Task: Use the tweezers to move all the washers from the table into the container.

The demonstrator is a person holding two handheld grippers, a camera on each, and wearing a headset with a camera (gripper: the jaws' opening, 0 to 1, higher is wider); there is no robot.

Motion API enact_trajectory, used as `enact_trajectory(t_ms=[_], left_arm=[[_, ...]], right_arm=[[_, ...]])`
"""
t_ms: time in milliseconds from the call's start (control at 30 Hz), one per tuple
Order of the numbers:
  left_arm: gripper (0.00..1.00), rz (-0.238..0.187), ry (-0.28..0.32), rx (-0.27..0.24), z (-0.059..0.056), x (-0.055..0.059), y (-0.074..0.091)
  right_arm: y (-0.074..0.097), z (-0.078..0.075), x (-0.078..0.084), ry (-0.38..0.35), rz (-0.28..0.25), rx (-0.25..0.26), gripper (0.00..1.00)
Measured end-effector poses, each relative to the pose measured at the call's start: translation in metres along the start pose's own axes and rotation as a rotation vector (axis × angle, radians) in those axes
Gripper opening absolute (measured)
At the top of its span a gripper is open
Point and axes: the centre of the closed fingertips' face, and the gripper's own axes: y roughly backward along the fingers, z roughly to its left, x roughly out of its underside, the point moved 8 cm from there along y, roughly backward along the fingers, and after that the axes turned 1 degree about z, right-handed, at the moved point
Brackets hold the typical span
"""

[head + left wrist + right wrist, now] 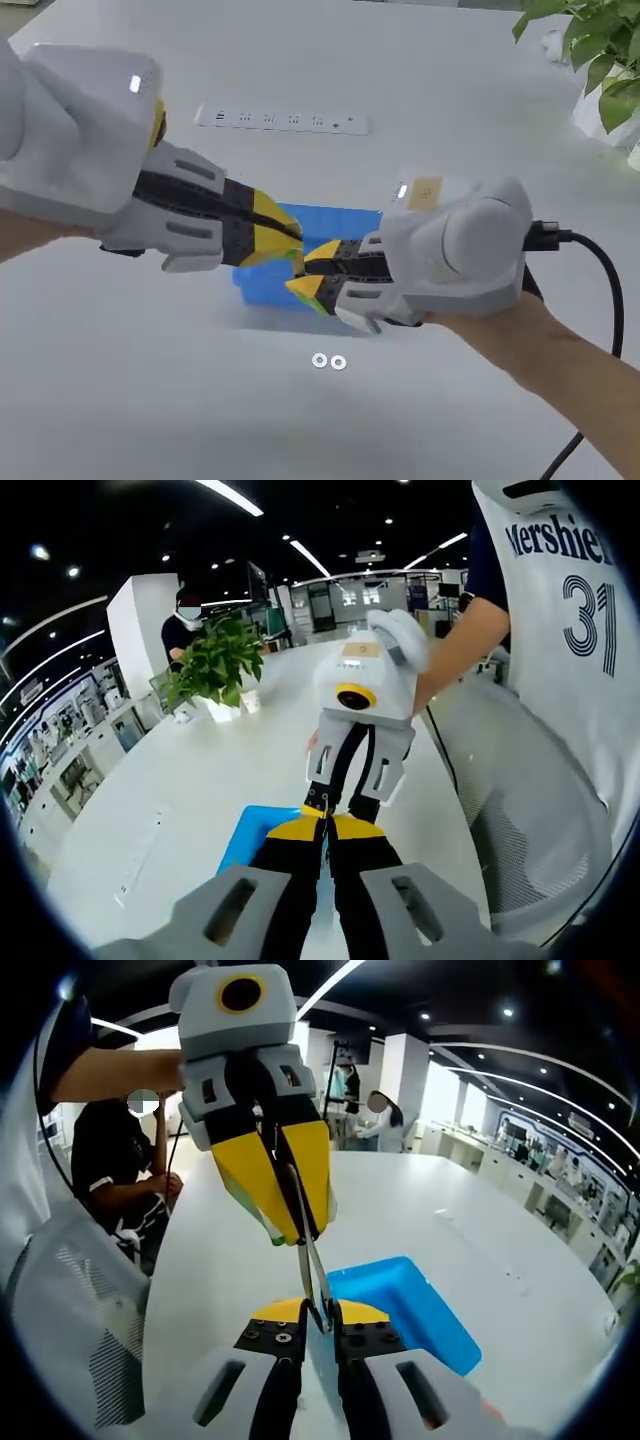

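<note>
Left tongs (296,240) and right tongs (303,273) tip to tip above the blue container (335,224), both clamped on the thin tweezers (309,1260). Two washers (328,361) side by side on the white counter (150,390), just near of the container.

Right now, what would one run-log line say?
left gripper: shut on tweezers | right gripper: shut on tweezers | washers: two on table | container: under grippers
</note>
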Motion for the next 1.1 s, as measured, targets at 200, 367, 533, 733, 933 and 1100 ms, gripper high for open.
enact_trajectory(t_ms=[200, 367, 533, 733, 933, 1100], left_arm=[[0.06, 0.003, -0.021, -0.004, 0.013, -0.002, -0.002], [0.06, 0.003, -0.027, -0.009, 0.024, 0.001, -0.007], [0.06, 0.011, -0.028, -0.008, 0.032, 0.007, -0.013], [0.06, 0.018, -0.016, -0.014, 0.044, 0.017, -0.021], [0.06, 0.037, -0.003, -0.012, 0.052, 0.029, -0.031], [0.06, 0.046, 0.026, -0.007, 0.054, 0.040, -0.039]], right_arm=[[0.000, -0.013, -0.002, -0.005, -0.007, 0.031, 0.11], [-0.003, -0.023, 0.000, -0.004, -0.006, 0.051, 0.11], [-0.009, -0.032, 0.004, -0.004, 0.007, 0.059, 0.11], [-0.017, -0.043, 0.012, -0.013, 0.023, 0.064, 0.11], [-0.027, -0.050, 0.022, -0.020, 0.050, 0.064, 0.11], [-0.035, -0.052, 0.032, -0.035, 0.073, 0.049, 0.11]])
